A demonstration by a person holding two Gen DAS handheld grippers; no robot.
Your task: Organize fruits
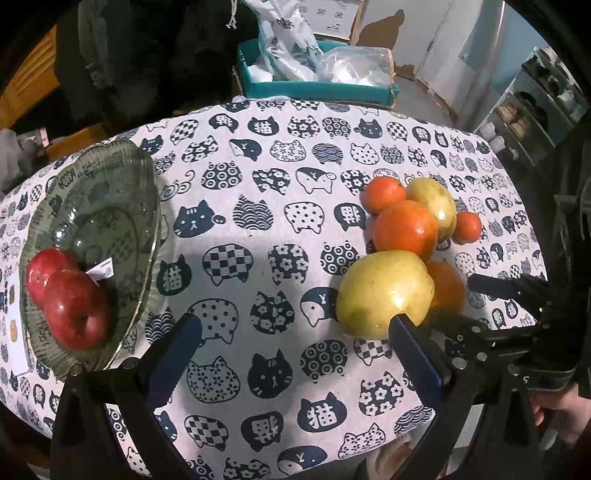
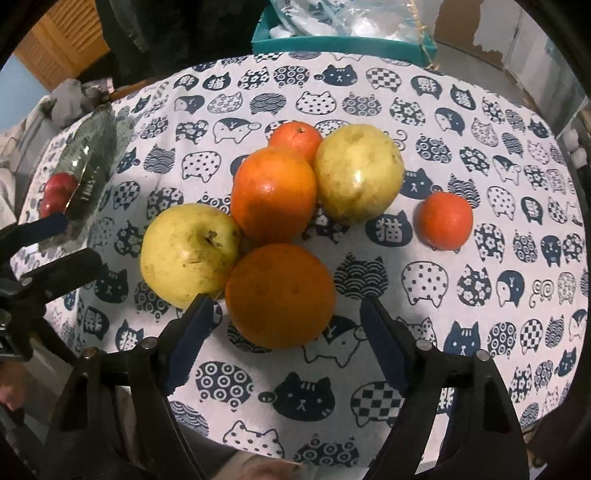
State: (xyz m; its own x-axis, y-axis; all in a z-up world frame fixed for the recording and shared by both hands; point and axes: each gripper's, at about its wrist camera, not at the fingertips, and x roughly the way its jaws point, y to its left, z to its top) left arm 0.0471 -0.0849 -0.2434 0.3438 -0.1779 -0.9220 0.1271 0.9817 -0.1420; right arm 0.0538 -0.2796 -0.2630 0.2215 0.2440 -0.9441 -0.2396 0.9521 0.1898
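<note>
A round table stands under a white cloth printed with dark blue cat faces. Beyond its far edge sits a teal box filled with white plastic bags. Behind that, a pale wall shows peeled patches and the grey floor is bare. An open rack holding shoes occupies the right side. At the left, dark clothing hangs before wooden slatted furniture. Light is dim and uneven, with soft shadows across the cloth.

Apples in dish, left of oranges
</note>
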